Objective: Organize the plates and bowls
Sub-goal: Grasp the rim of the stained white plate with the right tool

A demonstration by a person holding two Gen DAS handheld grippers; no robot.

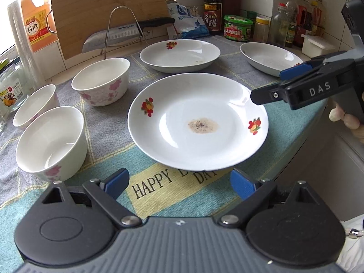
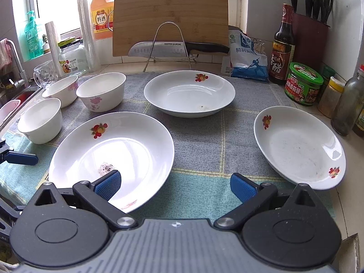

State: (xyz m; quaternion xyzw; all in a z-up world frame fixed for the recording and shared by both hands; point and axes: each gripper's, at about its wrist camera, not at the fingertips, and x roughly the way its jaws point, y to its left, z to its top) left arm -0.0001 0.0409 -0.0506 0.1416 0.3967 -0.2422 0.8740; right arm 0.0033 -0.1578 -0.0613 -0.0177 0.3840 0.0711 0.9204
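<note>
Three white shallow plates with red-and-orange fruit prints sit upright on the cloth. The nearest plate (image 1: 198, 120) carries a brownish, speckled residue patch at its centre. The far plate (image 1: 179, 54) lies behind it, apart, with a few dark specks inside. The right plate (image 2: 299, 146) sits well apart to the side, its well faintly smeared. Three white bowls with pink flower prints stand upright to the left: the front bowl (image 1: 51, 142), the back-left bowl (image 1: 34, 105) just behind it, and the larger bowl (image 1: 101, 80) nearer the plates.
</note>
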